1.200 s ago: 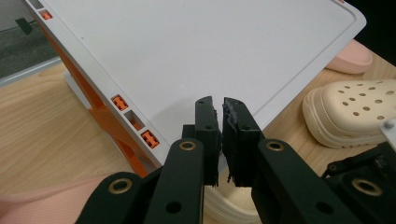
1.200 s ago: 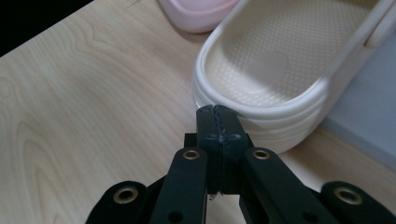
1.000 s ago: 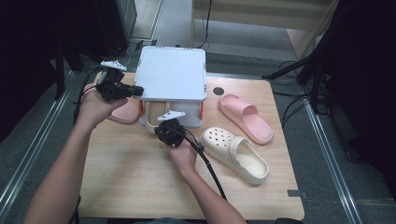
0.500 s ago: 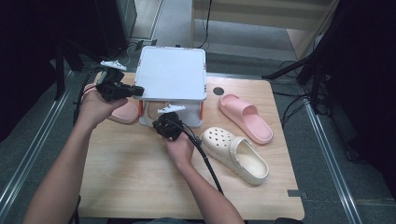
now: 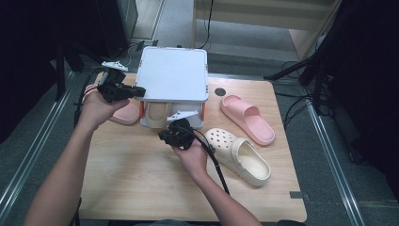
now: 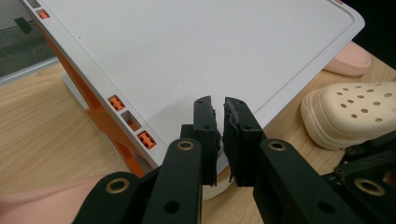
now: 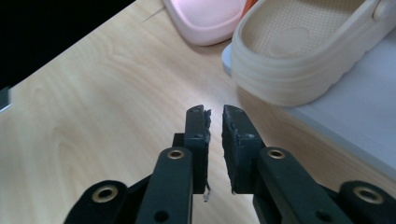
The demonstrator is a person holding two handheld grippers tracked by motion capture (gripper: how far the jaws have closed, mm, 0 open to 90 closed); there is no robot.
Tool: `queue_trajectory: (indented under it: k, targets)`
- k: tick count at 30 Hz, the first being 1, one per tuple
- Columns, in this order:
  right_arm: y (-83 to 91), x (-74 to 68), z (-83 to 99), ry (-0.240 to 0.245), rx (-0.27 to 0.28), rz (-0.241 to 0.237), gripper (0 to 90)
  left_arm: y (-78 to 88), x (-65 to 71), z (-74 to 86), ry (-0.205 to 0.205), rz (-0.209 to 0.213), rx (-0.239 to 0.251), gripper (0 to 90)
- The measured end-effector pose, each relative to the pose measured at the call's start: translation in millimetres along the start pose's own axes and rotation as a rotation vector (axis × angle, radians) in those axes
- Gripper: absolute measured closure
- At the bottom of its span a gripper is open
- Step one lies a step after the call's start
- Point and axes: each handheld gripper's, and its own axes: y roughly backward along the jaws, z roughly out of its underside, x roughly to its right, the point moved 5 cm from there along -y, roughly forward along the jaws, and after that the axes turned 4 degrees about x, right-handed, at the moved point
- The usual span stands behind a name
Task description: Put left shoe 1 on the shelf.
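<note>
A white two-level rack (image 5: 174, 75) with orange side posts stands at the back of the wooden table. One cream clog (image 5: 157, 113) lies on its lower shelf, seen close in the right gripper view (image 7: 299, 56). My left gripper (image 5: 140, 91) rests at the left edge of the rack's top (image 6: 210, 46), jaws shut to a sliver on nothing (image 6: 217, 105). My right gripper (image 5: 163, 136) hovers low over the table in front of the shelf; its jaws (image 7: 214, 112) have just been opening and stand slightly apart with nothing between them.
A pink slipper (image 5: 124, 113) lies beside the rack under my left hand. The second cream clog (image 5: 240, 153) and another pink slipper (image 5: 247, 117) lie on the table's right half. A dark round hole (image 5: 219, 92) marks the tabletop behind them.
My right hand has drawn back a little from the rack's front toward the near side. The left hand and the shoes have stayed put.
</note>
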Motion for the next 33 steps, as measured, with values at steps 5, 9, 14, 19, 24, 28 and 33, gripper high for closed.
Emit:
queue_trajectory:
  k: [5,9,14,19,24,28,33]
  targets:
    - [16.0,-4.7,5.2,-0.001,-0.021,-0.031,77.7,-0.1,0.0,0.0,0.005,0.002,0.002,83.1]
    - [33.1,-8.1,11.4,0.025,-0.021,-0.048,75.8,-0.1,-0.1,0.0,0.008,0.004,0.003,82.8]
    - [60.4,-7.4,21.5,0.067,0.001,-0.051,71.5,0.3,-1.1,1.3,0.012,0.014,0.014,82.7]
    - [75.6,-4.7,34.2,0.031,0.009,-0.064,73.1,0.5,-1.3,1.6,0.018,0.015,0.016,82.6]
    - [88.7,0.4,39.9,0.027,0.012,-0.051,72.0,0.3,-1.3,1.3,0.023,0.017,0.017,82.5]
    - [113.4,12.8,52.1,0.027,0.005,-0.019,68.7,0.5,-1.2,1.7,0.022,0.016,0.018,82.3]
    - [140.0,21.8,64.7,-0.004,0.021,0.018,67.6,0.5,-1.0,1.7,0.021,0.015,0.018,82.3]
